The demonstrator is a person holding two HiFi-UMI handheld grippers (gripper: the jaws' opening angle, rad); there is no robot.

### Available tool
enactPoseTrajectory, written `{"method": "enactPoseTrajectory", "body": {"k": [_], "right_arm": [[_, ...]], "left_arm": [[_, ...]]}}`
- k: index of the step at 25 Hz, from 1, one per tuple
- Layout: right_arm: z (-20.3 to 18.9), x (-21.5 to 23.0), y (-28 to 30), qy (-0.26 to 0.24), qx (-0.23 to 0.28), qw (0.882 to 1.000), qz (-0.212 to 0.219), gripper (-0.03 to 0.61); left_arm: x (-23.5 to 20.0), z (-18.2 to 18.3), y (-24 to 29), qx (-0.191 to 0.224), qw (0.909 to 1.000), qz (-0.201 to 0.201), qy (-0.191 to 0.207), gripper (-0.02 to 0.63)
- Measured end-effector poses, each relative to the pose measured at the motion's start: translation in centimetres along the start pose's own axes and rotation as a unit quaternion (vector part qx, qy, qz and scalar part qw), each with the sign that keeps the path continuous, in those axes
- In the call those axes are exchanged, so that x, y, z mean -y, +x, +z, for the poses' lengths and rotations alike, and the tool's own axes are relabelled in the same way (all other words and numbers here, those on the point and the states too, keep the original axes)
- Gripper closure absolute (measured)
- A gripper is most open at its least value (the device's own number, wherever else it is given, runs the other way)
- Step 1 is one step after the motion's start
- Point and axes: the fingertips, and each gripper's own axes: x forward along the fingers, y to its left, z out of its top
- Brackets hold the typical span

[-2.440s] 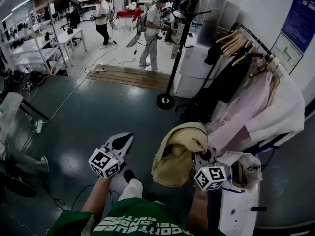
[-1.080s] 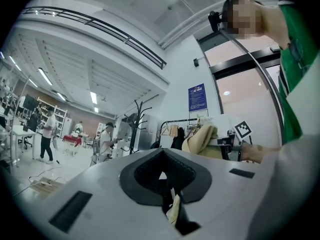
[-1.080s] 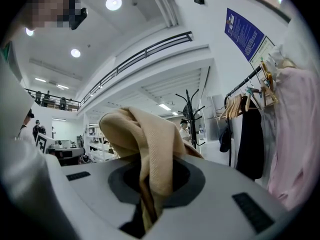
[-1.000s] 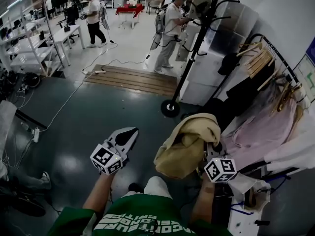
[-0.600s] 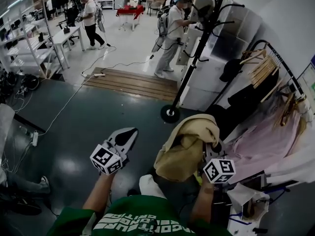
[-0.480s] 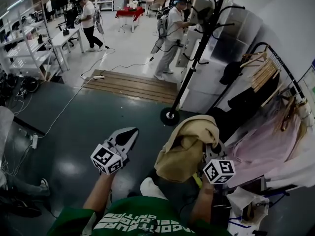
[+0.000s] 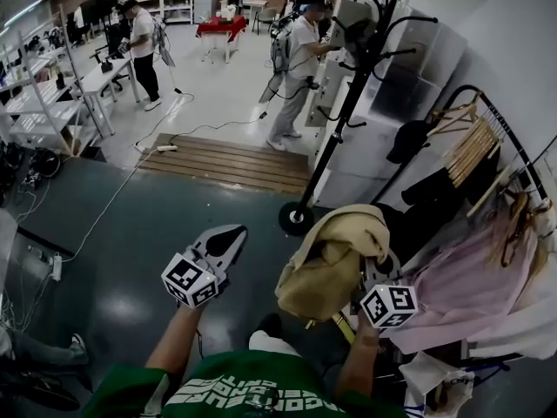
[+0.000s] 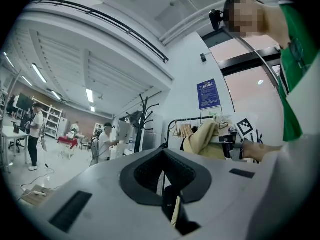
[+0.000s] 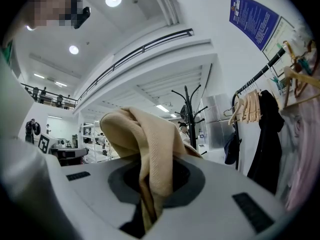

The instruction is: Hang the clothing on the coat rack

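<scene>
A beige garment (image 7: 335, 264) hangs bunched over my right gripper (image 7: 372, 273), which is shut on it; in the right gripper view the cloth (image 9: 145, 134) runs down between the jaws. The black coat rack (image 7: 335, 133) stands straight ahead on a round base, its hooks bare; it also shows as the rack (image 9: 187, 109) beyond the cloth. My left gripper (image 7: 228, 233) is held level to the left of the garment, jaws together with nothing in them. In the left gripper view the rack (image 8: 141, 119) is ahead and the garment (image 8: 202, 141) to the right.
A clothes rail (image 7: 487, 146) with wooden hangers, black and pink garments fills the right side. A white cabinet (image 7: 374, 138) stands behind the rack. A wooden platform (image 7: 226, 159) and floor cables lie ahead; people (image 7: 291, 68) stand beyond; tables (image 7: 52, 103) line the left.
Both grippers have moved forward together toward the coat rack, the right one carrying the garment. The rack's base is nearer and the clothes rail has slid off to the right.
</scene>
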Motion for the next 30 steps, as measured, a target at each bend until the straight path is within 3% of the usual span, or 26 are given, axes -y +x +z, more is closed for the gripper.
{"method": "enactPoseTrajectory", "body": {"k": [15,30], "right_arm": [[1.3,6.5,7.8,-0.005,0.008,1.000,0.003,0.543],[2.4,8.4,10.0,-0.011,0.012,1.000,0.000,0.542]], "left_arm": [[-4.4,-0.1,10.7,0.003,0.9999,-0.013,0.009,0.620],[-5.4,-0.1,13.1,0.014,0.9999,-0.009,0.003,0.620]]}}
